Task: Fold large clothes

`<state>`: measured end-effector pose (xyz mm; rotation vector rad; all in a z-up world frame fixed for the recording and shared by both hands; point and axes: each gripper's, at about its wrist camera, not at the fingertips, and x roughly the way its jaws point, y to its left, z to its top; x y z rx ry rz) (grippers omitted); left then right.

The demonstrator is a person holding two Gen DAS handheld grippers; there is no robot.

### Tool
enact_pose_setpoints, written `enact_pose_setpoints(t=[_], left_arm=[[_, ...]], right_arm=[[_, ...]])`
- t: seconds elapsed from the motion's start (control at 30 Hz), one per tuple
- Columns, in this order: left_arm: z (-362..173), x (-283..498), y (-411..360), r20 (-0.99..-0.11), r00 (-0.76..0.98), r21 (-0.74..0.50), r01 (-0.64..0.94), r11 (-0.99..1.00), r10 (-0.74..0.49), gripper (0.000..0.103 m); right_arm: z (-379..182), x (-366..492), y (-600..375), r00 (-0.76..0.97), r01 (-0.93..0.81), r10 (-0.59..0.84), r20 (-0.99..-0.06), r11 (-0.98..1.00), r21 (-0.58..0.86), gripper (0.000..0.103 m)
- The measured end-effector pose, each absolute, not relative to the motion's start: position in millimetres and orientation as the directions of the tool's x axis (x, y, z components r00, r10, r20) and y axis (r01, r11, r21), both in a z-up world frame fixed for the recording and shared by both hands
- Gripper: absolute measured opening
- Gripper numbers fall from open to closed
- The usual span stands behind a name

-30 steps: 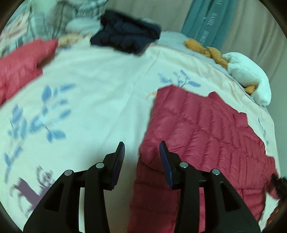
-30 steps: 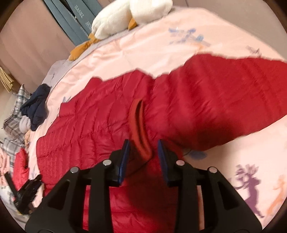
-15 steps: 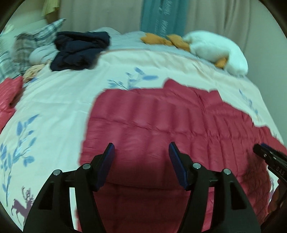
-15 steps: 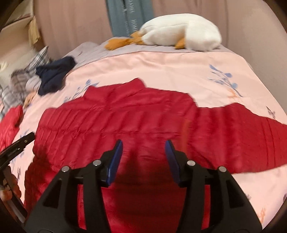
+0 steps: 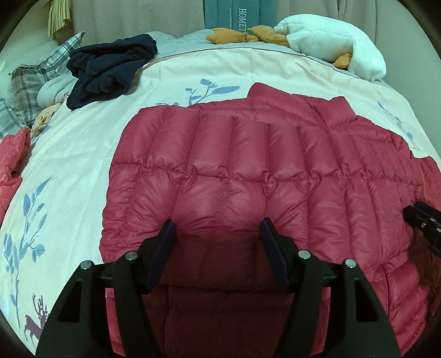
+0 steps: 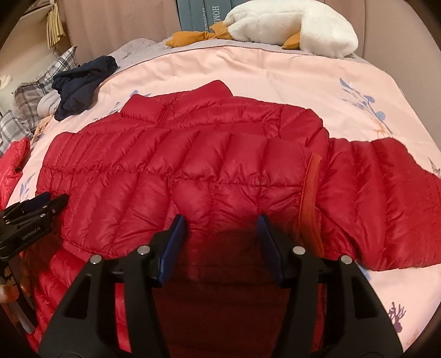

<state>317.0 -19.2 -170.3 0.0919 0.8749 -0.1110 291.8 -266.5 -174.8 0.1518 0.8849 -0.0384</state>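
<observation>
A puffy red quilted jacket (image 5: pixel 248 170) lies spread flat, one sleeve folded across.

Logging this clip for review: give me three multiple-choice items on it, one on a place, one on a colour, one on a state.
1. Where is the white plush toy?
A. far end of the bed
B. on the jacket
C. on the floor

2. What colour is the puffer jacket?
A. navy
B. red
C. white

3. How are both grippers?
A. shut on the jacket
B. open, holding nothing
C. one shut

Key: 1 A, it lies beyond the jacket, by the wall. 2 B, red quilting in both views. 3 B, left gripper and right gripper show wide empty gaps.
</observation>
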Motion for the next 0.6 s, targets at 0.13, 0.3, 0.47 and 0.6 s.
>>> enact_pose_setpoints(t=[0.13,0.3,0.47,0.6], left_arm=[[-170,317,-17,-0.771,0.634,0.03,0.136,0.99,-0.064,0.065],[-172,318,-20,-0.774,0.631,0.046,0.135,0.99,-0.05,0.066],[-172,319,-18,-0.781,0.622,0.042,0.125,0.991,-0.045,0.07],[-169,314,-16,-0.782,0.622,0.035,0.113,0.993,-0.043,0.073]], right_arm=[[-163,279,-273,0.644,0.12,0.028,-0.764,0.983,0.137,0.055],[-173,272,-276,0.624,0.118,0.021,-0.781,0.986,0.121,0.056],[-180,280,-272,0.6,0.124,0.009,-0.8,0.987,0.104,0.057],[-170,275,-276,0.599,0.139,0.035,-0.8,0.979,0.146,0.057]])
